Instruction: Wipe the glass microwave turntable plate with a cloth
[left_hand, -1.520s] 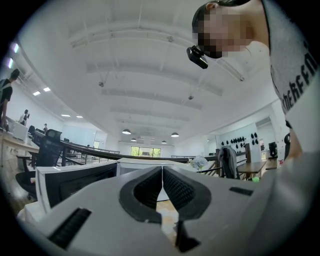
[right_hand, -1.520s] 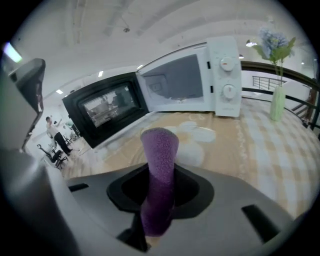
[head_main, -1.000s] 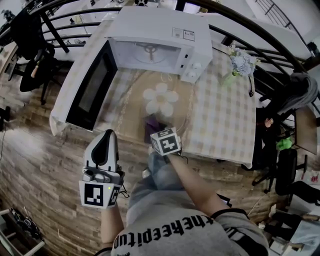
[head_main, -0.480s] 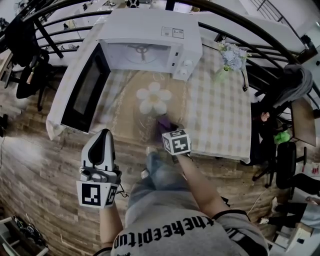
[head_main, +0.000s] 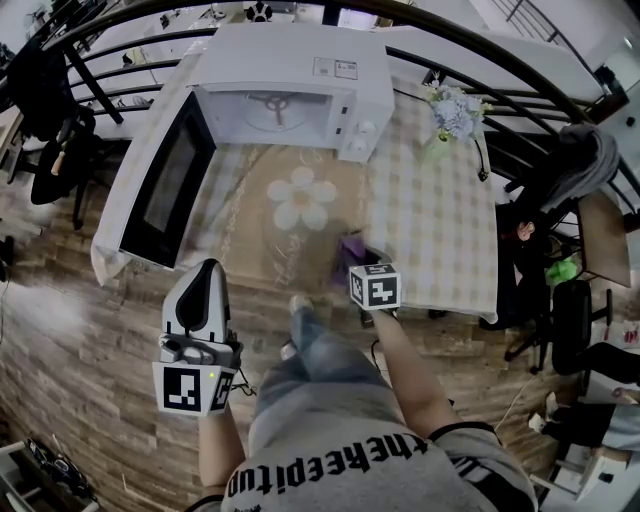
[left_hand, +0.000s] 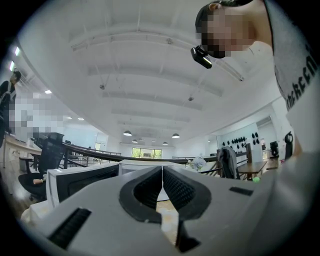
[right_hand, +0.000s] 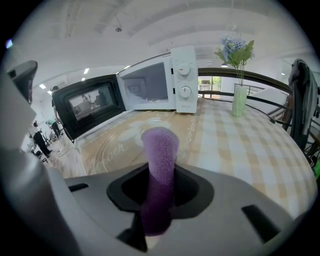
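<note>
One nubby purple cloth, rolled into a column | right tongs clamped on it | left tongs pressed together, empty

grey lettered t-shirt, dark-trimmed sleeves, blue jeans

Cloth — lower end inside right gripper

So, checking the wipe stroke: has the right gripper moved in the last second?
Yes. The right gripper, shut on the purple cloth, has slid rightward, away from the flower print.
</note>
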